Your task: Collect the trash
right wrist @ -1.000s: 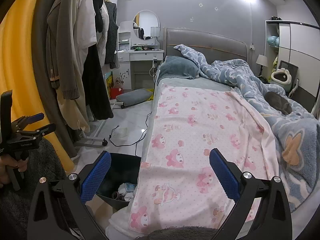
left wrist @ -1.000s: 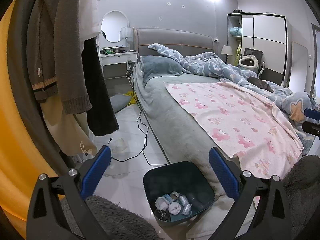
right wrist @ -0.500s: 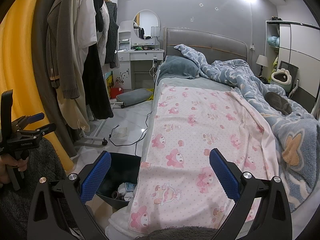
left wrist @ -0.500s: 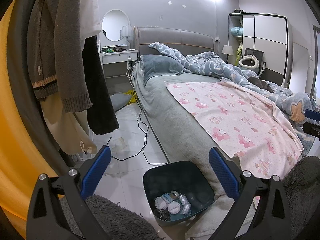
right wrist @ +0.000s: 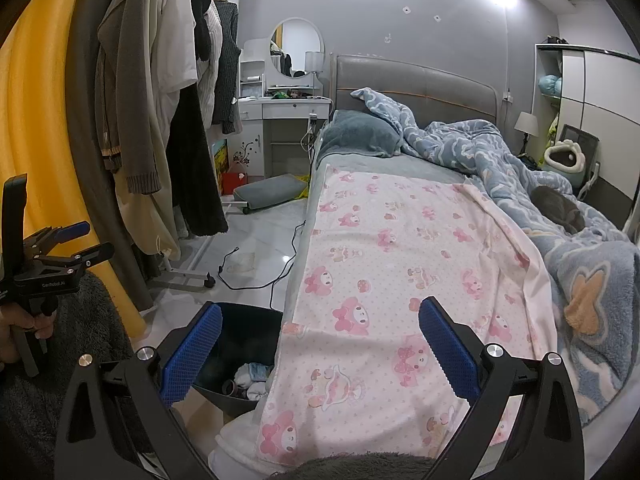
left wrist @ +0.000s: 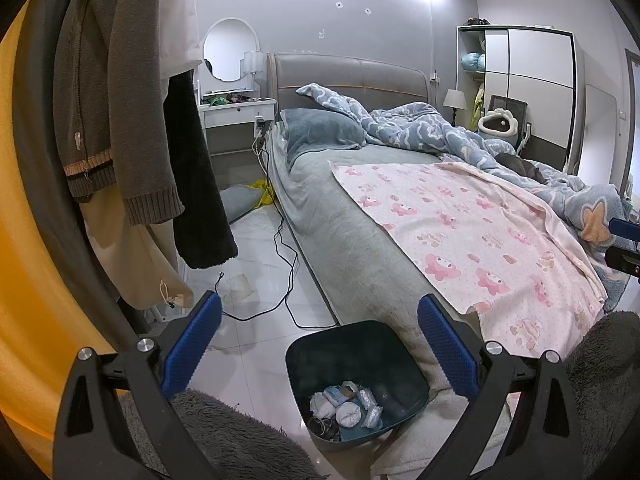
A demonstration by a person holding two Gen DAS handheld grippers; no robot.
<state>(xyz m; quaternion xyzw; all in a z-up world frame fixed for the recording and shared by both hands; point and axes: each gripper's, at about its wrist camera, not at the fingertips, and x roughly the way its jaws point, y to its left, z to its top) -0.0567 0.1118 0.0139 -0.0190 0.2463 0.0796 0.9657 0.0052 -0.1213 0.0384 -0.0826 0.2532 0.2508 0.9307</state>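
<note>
Both grippers are being held empty with their blue-padded fingers spread wide apart: the left gripper (left wrist: 318,332) above the floor, the right gripper (right wrist: 320,334) over the foot of the pink cartoon-print bedsheet (right wrist: 404,264). Just below, the dark teal plastic waste bin (left wrist: 356,344) is being kept beside the bed, with white crumpled tissues and wrappers (left wrist: 346,404) already lying inside, so part of the collecting appears done. Farther along the white tiled floor (left wrist: 264,336), a pale crumpled scrap of paper (left wrist: 239,286) is still waiting beside the black charging cable (left wrist: 280,256), seemingly the next piece to be gathered.
</note>
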